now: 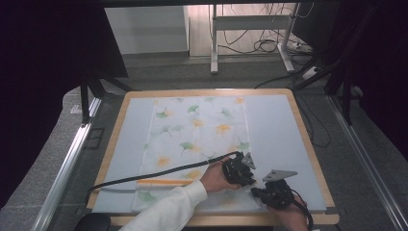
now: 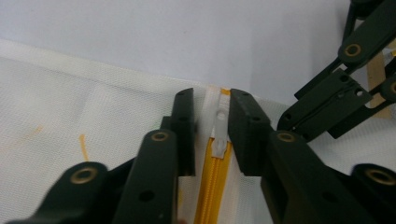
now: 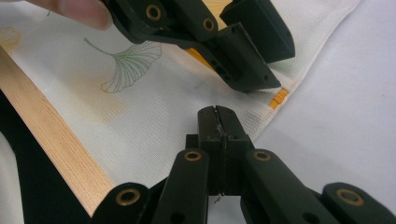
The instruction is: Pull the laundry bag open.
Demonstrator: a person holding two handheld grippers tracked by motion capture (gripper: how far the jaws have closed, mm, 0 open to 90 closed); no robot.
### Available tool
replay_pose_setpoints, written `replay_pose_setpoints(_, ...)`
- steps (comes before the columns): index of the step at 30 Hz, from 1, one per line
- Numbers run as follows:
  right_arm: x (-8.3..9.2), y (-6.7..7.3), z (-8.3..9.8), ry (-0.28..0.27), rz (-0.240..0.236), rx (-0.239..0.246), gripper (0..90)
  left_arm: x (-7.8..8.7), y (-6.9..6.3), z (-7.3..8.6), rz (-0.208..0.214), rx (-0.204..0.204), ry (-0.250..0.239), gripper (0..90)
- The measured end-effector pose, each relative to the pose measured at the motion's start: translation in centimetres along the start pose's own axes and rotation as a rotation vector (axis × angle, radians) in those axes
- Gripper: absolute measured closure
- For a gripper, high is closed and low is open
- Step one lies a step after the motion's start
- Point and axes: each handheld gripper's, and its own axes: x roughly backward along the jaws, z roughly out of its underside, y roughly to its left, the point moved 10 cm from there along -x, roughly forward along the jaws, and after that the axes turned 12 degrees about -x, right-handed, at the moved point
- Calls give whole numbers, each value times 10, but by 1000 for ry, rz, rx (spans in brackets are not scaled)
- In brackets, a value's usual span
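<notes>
On table (image 1: 308, 159): one leaf-print cloth (image 1: 202, 130), one yellow zipper (image 2: 212, 182), two tongs.

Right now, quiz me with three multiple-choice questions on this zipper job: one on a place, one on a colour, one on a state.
1. Where is the white zipper pull? A between the fingers of the left gripper; B on the floor; C on the wooden rim.
2. What colour is the zipper? A blue; B yellow-orange; C black.
3. How are the fingers of the right gripper? A spread wide; B shut; C clamped on the pull.
Answers: A, the fingers flank it; B, its teeth show that; B, no gap between them.
</notes>
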Motion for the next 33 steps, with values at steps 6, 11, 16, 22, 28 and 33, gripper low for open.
replay_pose_setpoints(6, 0, 0, 0, 1, 0, 0, 889, 3, 3, 3, 28, 39, -28, 799)
replay_pose_setpoints(11, 0, 0, 0, 1, -2, -1, 889, 4, 3, 4, 27, 42, -30, 810)
replay_pose_setpoints(16, -1, -1, -2, 1, 15, 5, 889, 1, 3, 4, 31, 49, -19, 806)
replay_pose_setpoints(22, -3, -5, -7, -8, 30, -4, 889, 2, 3, 3, 26, 41, -17, 816)
replay_pose_setpoints(28, -6, -4, -10, -6, 42, 4, 890, 2, 2, 3, 11, 36, -14, 835)
replay_pose_setpoints(33, -6, -7, -11, -7, 37, -42, 892, 3, 2, 4, 11, 40, -11, 838)
